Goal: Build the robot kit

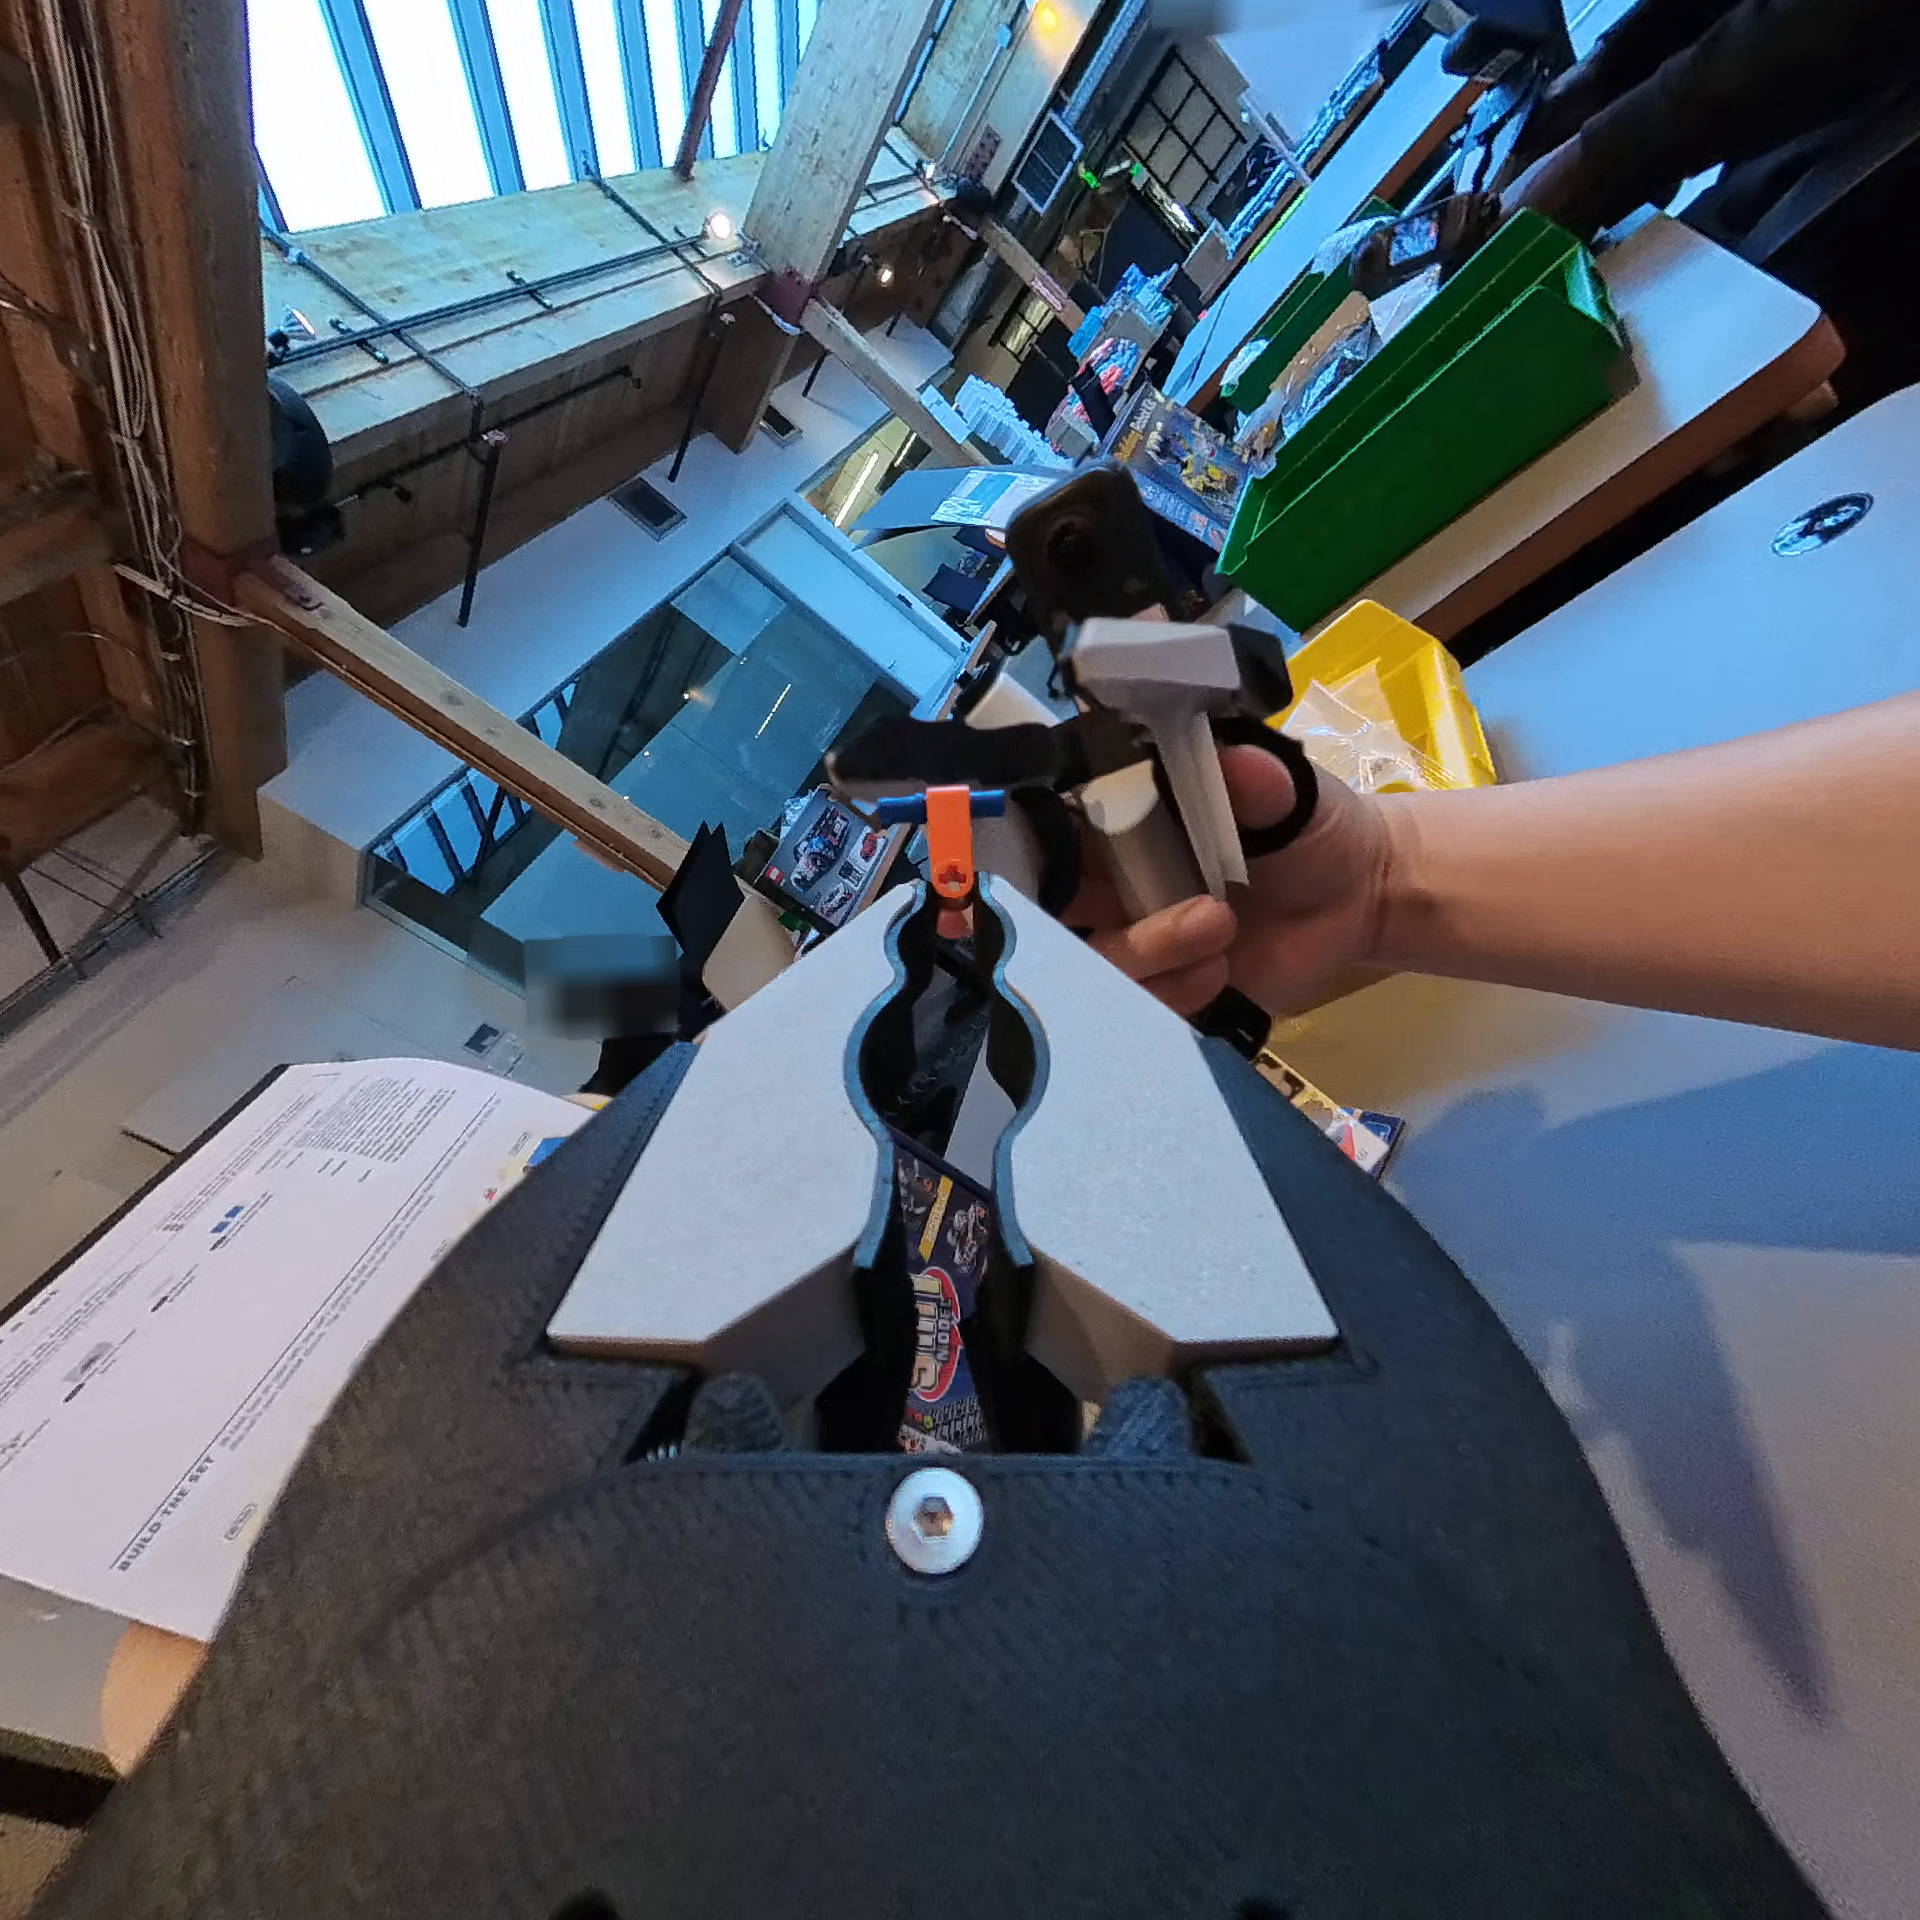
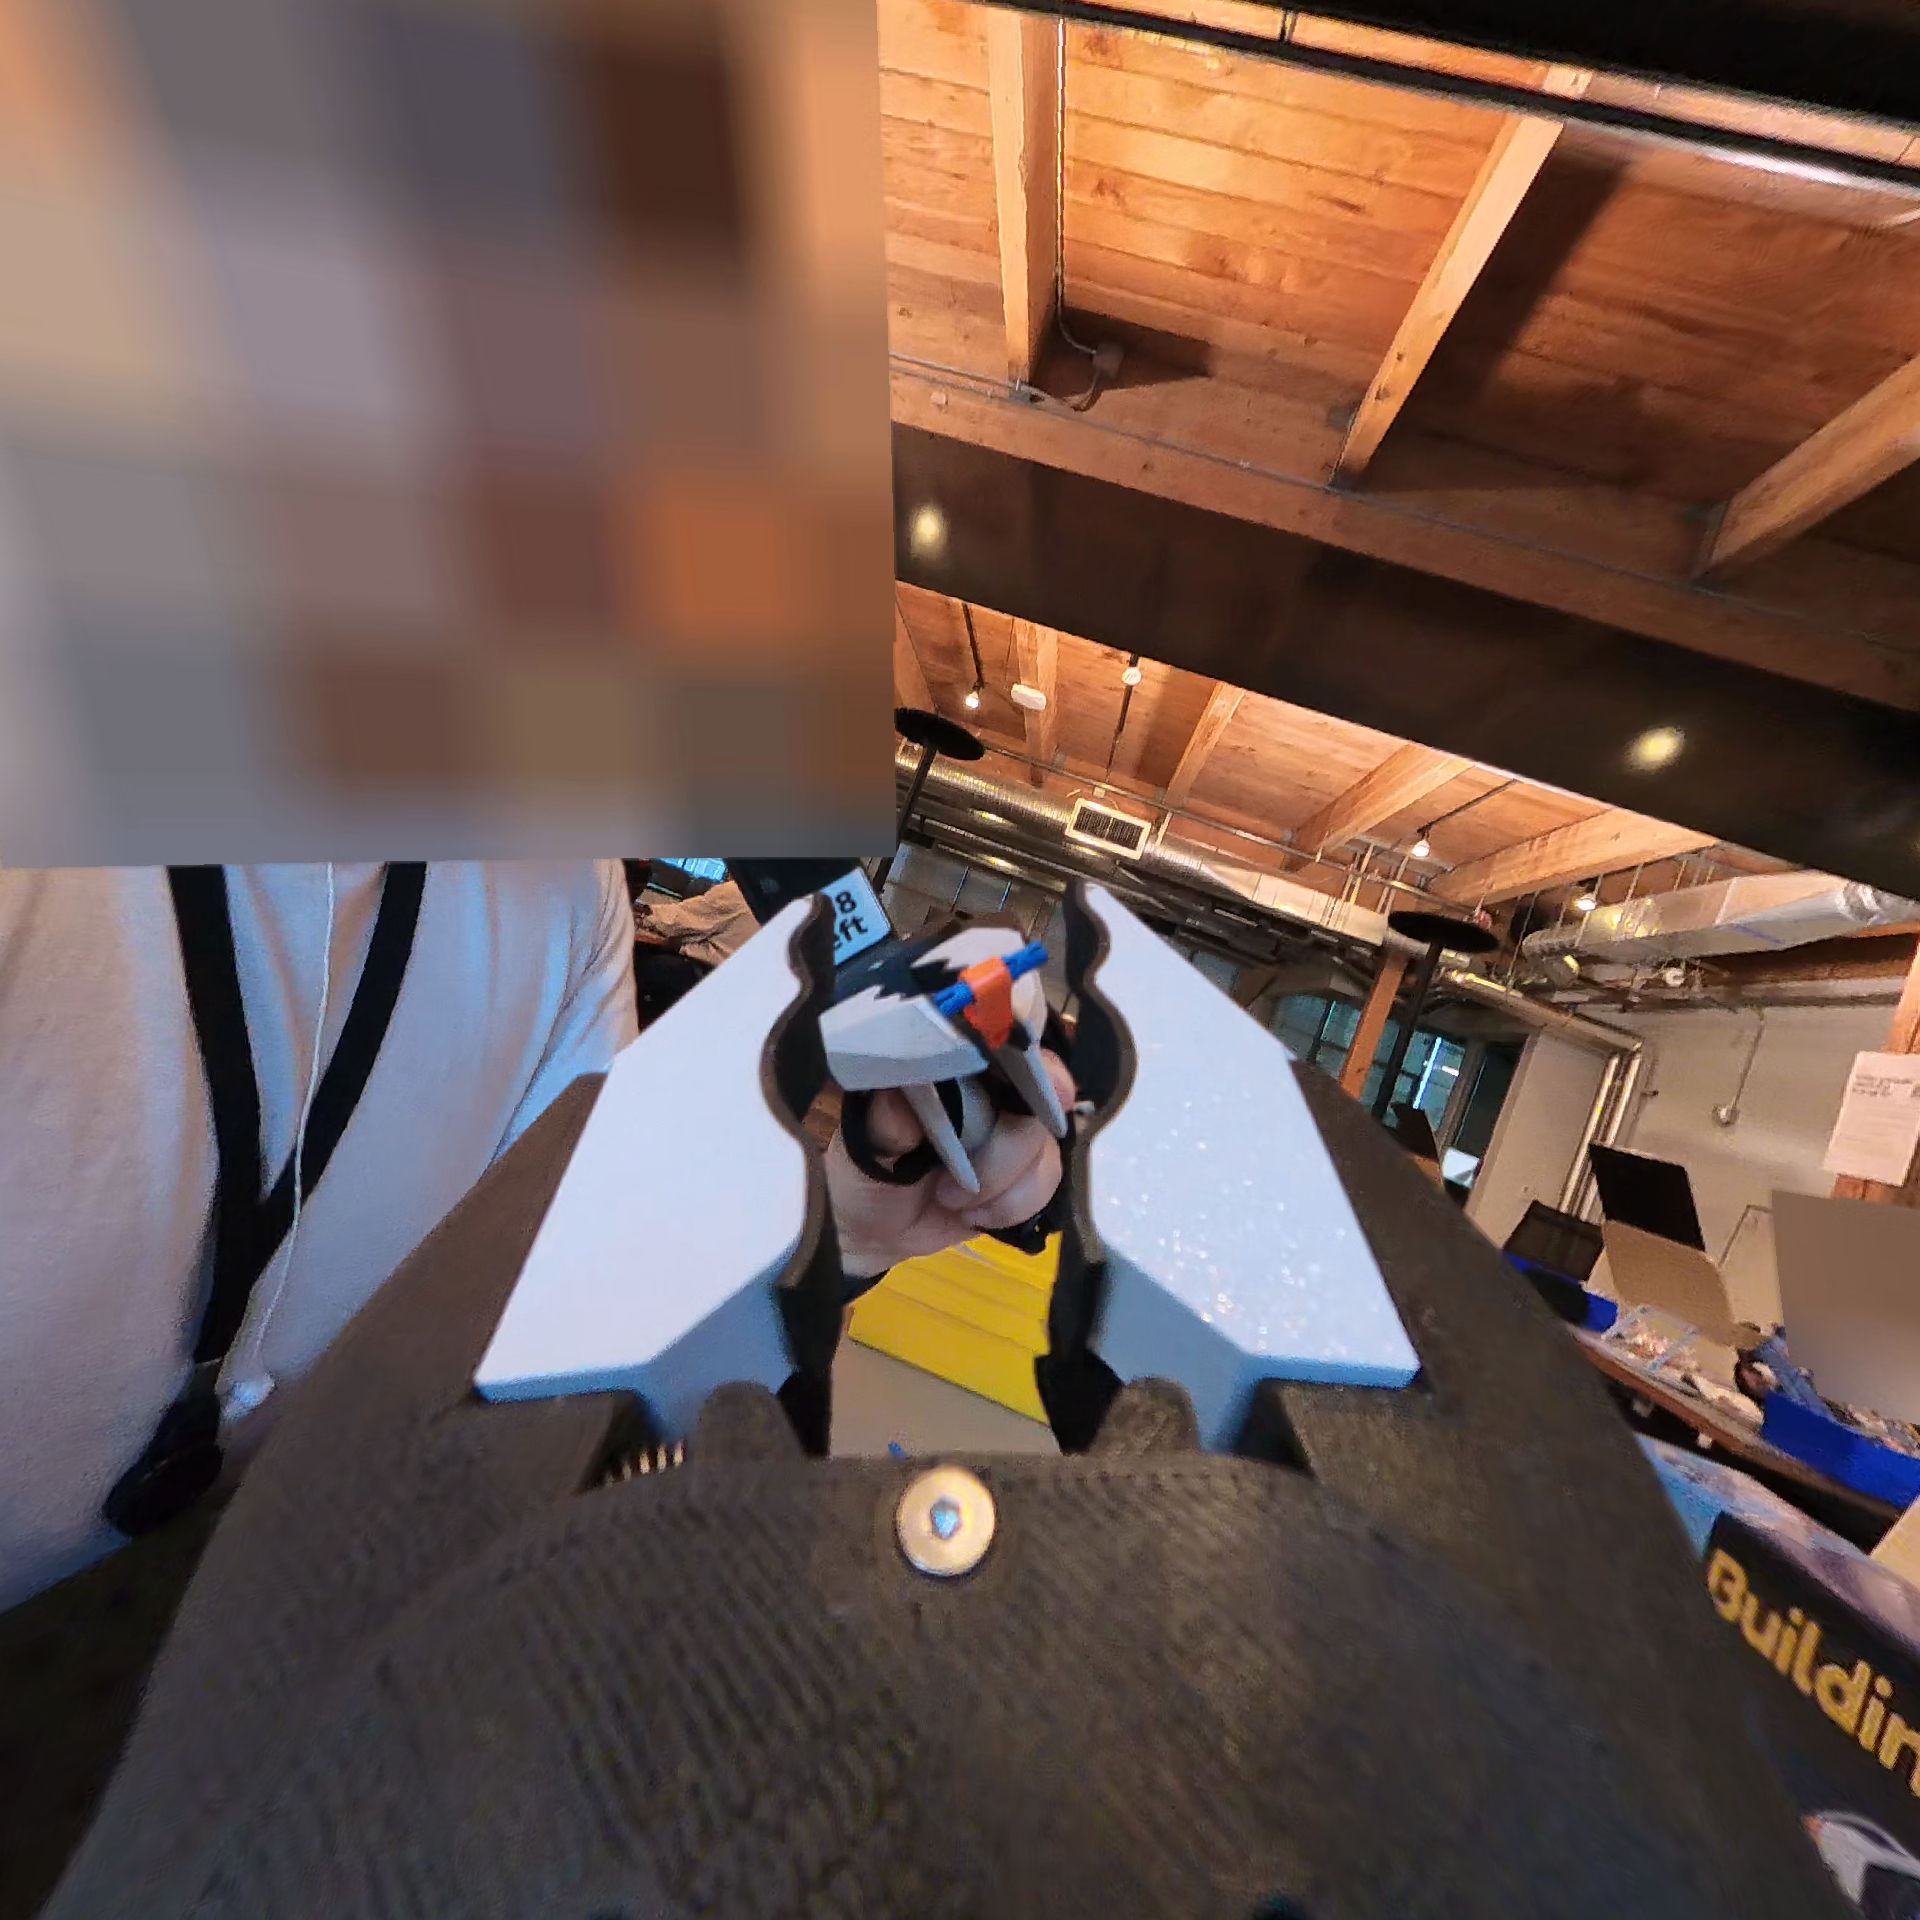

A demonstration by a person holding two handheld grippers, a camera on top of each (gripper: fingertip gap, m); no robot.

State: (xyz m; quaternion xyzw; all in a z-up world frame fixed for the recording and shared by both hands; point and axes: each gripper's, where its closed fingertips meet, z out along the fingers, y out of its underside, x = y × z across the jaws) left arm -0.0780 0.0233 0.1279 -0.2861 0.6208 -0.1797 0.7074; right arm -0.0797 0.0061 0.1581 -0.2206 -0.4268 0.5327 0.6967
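Only the left wrist view shows the desk (image 1: 1714, 1195), with a green bin (image 1: 1434, 416) and yellow bin (image 1: 1392, 686) at its far edge. The left gripper (image 1: 948, 894) pinches an orange piece (image 1: 948, 831) carrying a blue pin (image 1: 940, 806). The right gripper (image 2: 940, 914) has its jaws spread, holding nothing. The piece's lower end is hidden.

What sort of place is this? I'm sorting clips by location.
Probably a shared workshop or maker space in a timber-beamed loft: green parts bin and yellow bin on white worktables, boxed building-toy sets, exposed wooden ceiling beams.
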